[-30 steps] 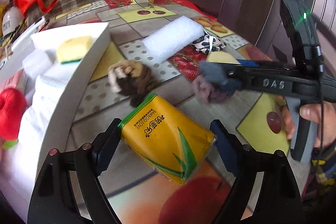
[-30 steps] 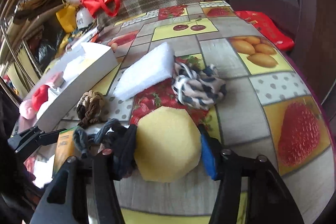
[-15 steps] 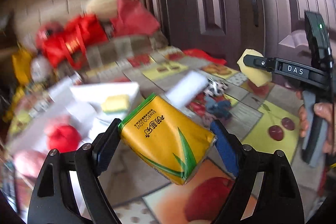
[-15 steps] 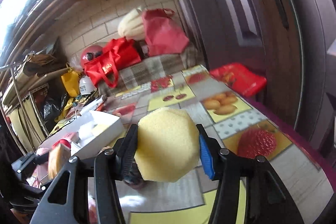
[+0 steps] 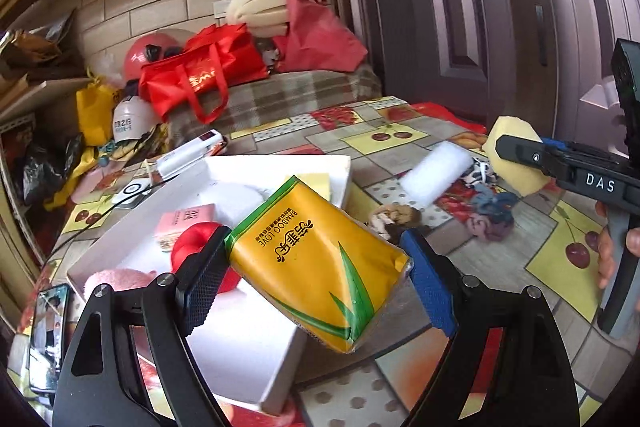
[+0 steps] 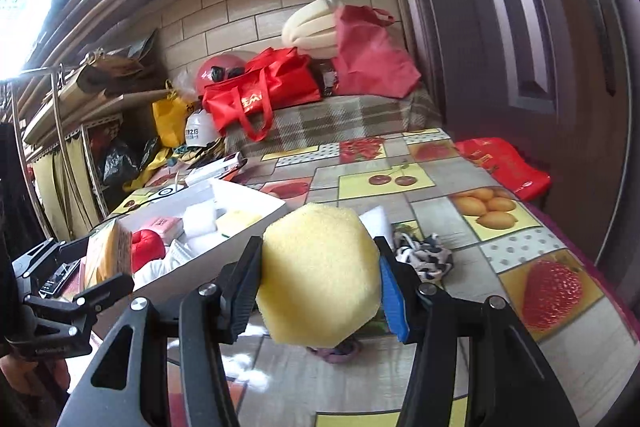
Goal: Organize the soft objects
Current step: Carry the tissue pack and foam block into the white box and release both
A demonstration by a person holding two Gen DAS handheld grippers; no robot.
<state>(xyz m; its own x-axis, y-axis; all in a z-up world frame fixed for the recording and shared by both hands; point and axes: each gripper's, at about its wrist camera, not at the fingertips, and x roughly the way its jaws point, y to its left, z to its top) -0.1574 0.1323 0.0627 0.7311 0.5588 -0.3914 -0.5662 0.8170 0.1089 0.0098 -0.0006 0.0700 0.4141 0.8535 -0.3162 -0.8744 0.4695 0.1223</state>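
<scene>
My left gripper [image 5: 316, 277] is shut on a yellow tissue pack [image 5: 320, 263] with green leaves, held in the air over the near corner of the white box [image 5: 248, 359]. That pack [image 6: 107, 251] also shows at the left of the right wrist view. My right gripper [image 6: 318, 281] is shut on a round yellow sponge [image 6: 318, 273], lifted above the table. Seen from the left wrist, the sponge [image 5: 516, 157] hangs at the far right. The box [image 6: 256, 223] holds a red soft thing [image 5: 192, 247], a pink pack [image 5: 184, 221], a yellow sponge [image 6: 238, 219] and white pieces.
On the fruit-print tablecloth [image 6: 472, 239] lie a white foam block [image 5: 434, 169], a black-and-white scrunchie [image 6: 426, 259], a brown one [image 5: 394, 217] and a blue-purple one [image 5: 492, 213]. A phone [image 5: 48, 335] lies left of the box. Red bags [image 6: 260, 95] pile behind; a dark door [image 6: 520, 27] stands to the right.
Both grippers have risen and tipped up with their loads; the view went from the tabletop to the wall. The tissue pack now hangs over the box corner. The sponge has left the table.
</scene>
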